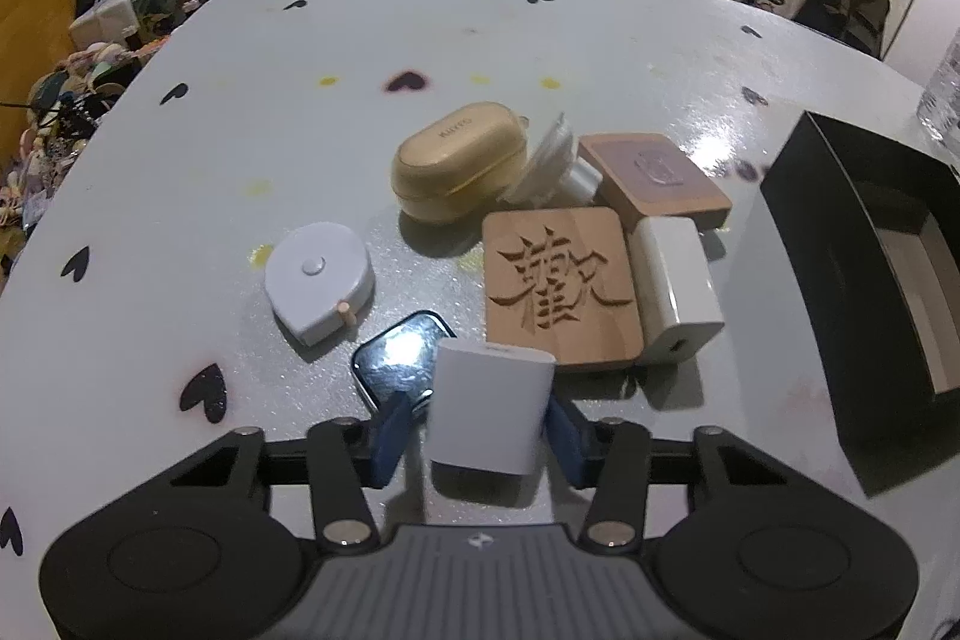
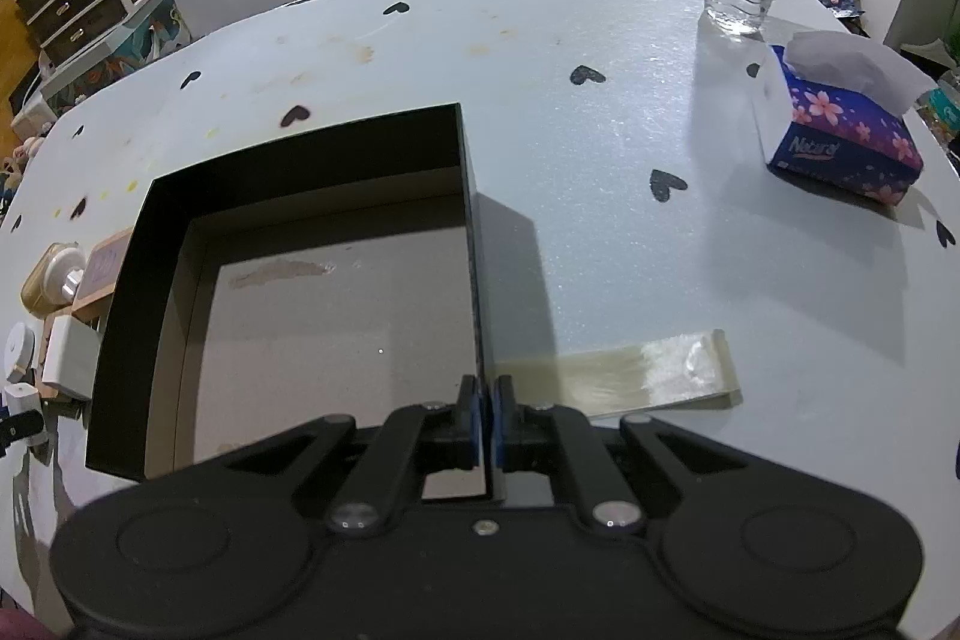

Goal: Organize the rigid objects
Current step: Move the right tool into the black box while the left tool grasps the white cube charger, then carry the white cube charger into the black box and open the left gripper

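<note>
We are clamping the left gripper on the white block at lower centre — while the right gripper, pinched on the black box wall, is steadying it for loading.

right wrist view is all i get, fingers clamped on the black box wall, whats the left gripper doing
observer: a white block stands between the left gripper fingers; I can't tell if both press on it.
operator: whats next to it
observer: a black watch face lies flat just left of the block.
operator: and beyond
observer: a carved wooden coaster lies flat, with a white charger along its right edge.
</note>
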`<action>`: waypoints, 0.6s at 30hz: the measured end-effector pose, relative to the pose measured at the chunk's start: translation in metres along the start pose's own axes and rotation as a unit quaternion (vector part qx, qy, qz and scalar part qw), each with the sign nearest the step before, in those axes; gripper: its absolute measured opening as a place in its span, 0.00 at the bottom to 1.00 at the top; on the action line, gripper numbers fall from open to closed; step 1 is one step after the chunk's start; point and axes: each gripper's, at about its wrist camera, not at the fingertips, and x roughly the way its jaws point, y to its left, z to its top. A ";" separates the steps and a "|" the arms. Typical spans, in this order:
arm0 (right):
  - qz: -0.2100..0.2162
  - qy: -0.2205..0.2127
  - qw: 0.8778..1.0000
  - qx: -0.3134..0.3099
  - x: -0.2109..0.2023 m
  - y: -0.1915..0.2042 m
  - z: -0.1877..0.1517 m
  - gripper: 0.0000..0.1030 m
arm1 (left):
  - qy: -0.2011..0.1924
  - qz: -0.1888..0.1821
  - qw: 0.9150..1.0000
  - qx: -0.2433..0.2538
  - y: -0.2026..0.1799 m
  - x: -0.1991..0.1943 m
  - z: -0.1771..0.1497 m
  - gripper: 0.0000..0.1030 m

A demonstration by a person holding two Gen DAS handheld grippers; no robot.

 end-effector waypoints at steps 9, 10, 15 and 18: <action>-0.001 0.002 1.000 -0.003 0.000 0.001 0.000 0.04 | -0.007 -0.004 1.000 -0.022 -0.006 -0.019 0.002 0.43; -0.003 0.003 1.000 -0.007 0.000 0.002 0.001 0.04 | -0.009 -0.009 1.000 -0.028 -0.007 -0.023 0.004 0.43; -0.003 0.004 1.000 -0.011 0.001 0.003 0.000 0.04 | -0.018 -0.046 0.997 -0.055 -0.023 -0.048 0.024 0.42; 0.000 0.004 1.000 -0.007 0.001 0.002 0.000 0.04 | -0.028 -0.084 0.995 -0.055 -0.040 -0.062 0.039 0.42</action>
